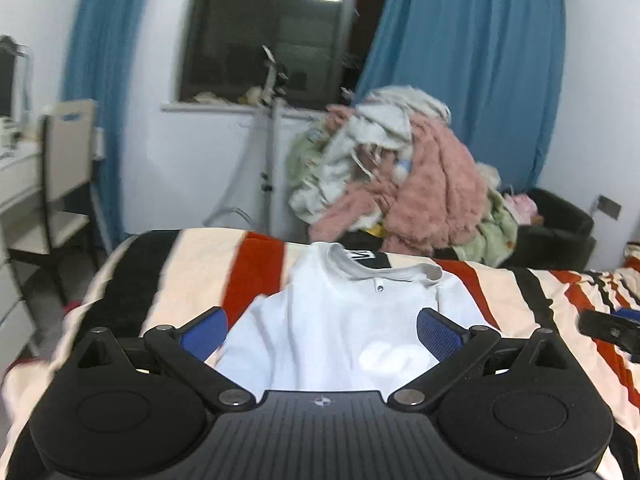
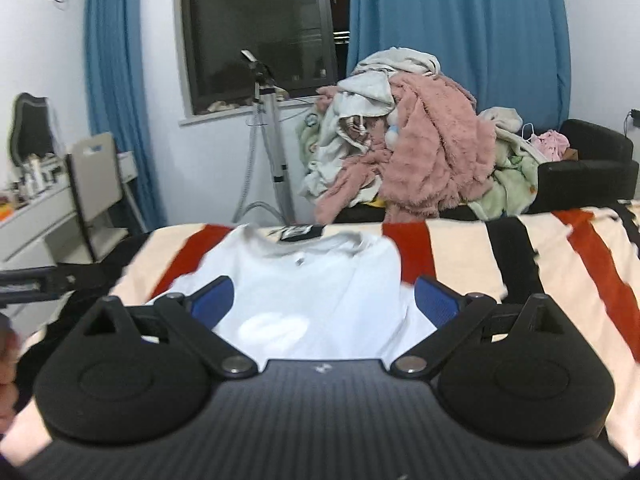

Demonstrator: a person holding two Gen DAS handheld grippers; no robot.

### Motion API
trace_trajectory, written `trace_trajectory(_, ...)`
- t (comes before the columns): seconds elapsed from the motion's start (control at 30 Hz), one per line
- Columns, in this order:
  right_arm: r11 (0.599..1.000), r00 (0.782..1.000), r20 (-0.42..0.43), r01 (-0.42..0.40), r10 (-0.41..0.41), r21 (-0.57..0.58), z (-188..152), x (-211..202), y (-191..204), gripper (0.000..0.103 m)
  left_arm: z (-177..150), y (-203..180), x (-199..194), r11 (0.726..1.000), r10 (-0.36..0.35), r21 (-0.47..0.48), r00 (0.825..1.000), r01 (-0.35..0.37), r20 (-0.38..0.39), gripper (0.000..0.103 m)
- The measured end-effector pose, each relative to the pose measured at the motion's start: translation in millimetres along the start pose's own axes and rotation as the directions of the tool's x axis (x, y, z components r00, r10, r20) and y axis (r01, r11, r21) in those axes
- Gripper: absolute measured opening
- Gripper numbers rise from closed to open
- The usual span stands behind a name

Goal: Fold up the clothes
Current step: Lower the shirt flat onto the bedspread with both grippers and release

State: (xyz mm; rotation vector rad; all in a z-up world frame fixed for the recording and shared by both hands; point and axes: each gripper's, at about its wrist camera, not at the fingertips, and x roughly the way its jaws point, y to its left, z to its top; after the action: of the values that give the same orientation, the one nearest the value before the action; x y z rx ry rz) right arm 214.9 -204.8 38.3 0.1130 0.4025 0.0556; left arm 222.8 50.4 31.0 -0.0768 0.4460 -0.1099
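Observation:
A white polo shirt (image 1: 340,320) with a grey collar lies flat on the striped bed cover (image 1: 192,272), collar toward the far edge. My left gripper (image 1: 320,328) hovers open over the shirt's lower part, its blue pads wide apart with nothing between them. In the right wrist view the same shirt (image 2: 312,284) lies ahead, a white logo on its front. My right gripper (image 2: 324,296) is open too, its blue pads spread above the shirt's body. The other gripper shows as a dark shape at the right edge (image 1: 608,332) and at the left edge (image 2: 36,280).
A heap of pink, white and green clothes (image 1: 400,176) covers a black sofa (image 2: 592,168) beyond the bed. A tripod stand (image 2: 272,148) stands under the window. A chair (image 1: 64,168) and a desk (image 1: 16,176) are at the left. Blue curtains hang on both sides.

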Motion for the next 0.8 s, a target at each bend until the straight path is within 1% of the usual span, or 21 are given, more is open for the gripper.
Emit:
trace_trajectory(0.03, 1.0, 1.0, 0.009, -0.001, 0.001, -0.002, -8.8, -17.5, 2.8, 0.098, -11.8, -2.6, -23.4, 1.0, 0.01, 0.01, 1.0, -0.01, 0.013, 0.102)
trace_trajectory(0.13, 1.0, 0.999, 0.037, -0.003, 0.003, -0.005, -34.5, -67.5, 10.5, 0.098, -40.7, -5.6, -72.9, 1.0, 0.021, 0.002, 0.999, -0.021, 0.047, 0.102)
trace_trajectory(0.23, 1.0, 0.998, 0.065, -0.009, 0.008, 0.013, -55.3, -95.6, 13.0, 0.099, -65.9, -4.2, -109.8, 0.999, 0.021, -0.031, 0.998, -0.019, 0.067, 0.102)
trace_trajectory(0.4, 0.998, 0.994, 0.109, -0.02, 0.014, 0.053, -85.2, -123.0, 14.0, 0.099, -85.5, -3.0, -153.7, 1.0, 0.021, -0.018, 0.996, -0.019, 0.09, 0.102)
trace_trajectory(0.53, 0.996, 0.994, 0.105, -0.011, 0.002, 0.089, -99.4, -129.0, 14.3, 0.099, -95.7, -3.8, -169.0, 0.999, -0.011, -0.051, 0.996, 0.015, 0.085, 0.102)
trace_trajectory(0.6, 0.995, 0.996, 0.085, -0.004, -0.004, 0.098, -102.6, -128.2, 13.1, 0.099, -98.0, -7.1, -171.5, 0.999, -0.017, -0.045, 0.996, 0.021, 0.087, 0.102)
trace_trajectory(0.67, 0.995, 0.996, 0.084, -0.006, -0.003, 0.101, -104.0, -127.2, 12.0, 0.098, -98.6, -6.9, -167.0, 0.998, -0.012, -0.058, 0.996, 0.017, 0.089, 0.102)
trace_trajectory(0.73, 0.995, 0.996, 0.089, -0.009, 0.0, 0.101, -106.2, -126.5, 10.9, 0.098, -99.1, -4.3, -162.1, 0.996, -0.005, -0.091, 0.997, 0.012, 0.079, 0.101)
trace_trajectory(0.8, 0.994, 0.996, 0.088, -0.02, 0.011, 0.105, -110.1, -124.0, 9.7, 0.098, -98.6, 0.7, -153.3, 0.991, -0.014, -0.132, 0.998, 0.022, 0.06, 0.101)
